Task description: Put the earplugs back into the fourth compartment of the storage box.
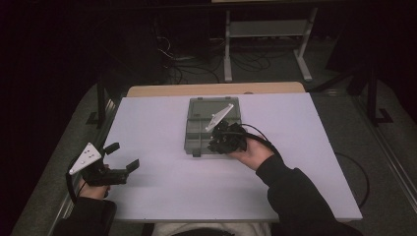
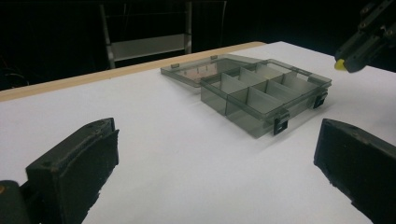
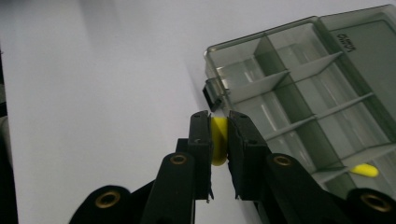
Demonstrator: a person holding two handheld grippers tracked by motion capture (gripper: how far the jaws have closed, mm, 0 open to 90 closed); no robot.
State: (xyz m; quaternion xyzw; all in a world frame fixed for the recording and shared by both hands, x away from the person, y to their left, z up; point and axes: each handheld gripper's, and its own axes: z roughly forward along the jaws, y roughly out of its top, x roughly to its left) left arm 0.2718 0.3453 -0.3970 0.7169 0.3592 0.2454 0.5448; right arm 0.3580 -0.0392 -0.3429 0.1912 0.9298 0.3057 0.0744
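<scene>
Pinching a small, smooth yellow piece between its 2 flat black pads, the right gripper hangs just above the near corner of the translucent grey plastic organiser box, whose hinged lid lies open behind thin-walled rectangular compartments. Another yellow piece lies in 1 compartment. Well left of the box, the left gripper gapes, nothing between its matte jaws.

Left gripper jaws wide apart; right gripper jaws clamped.
</scene>
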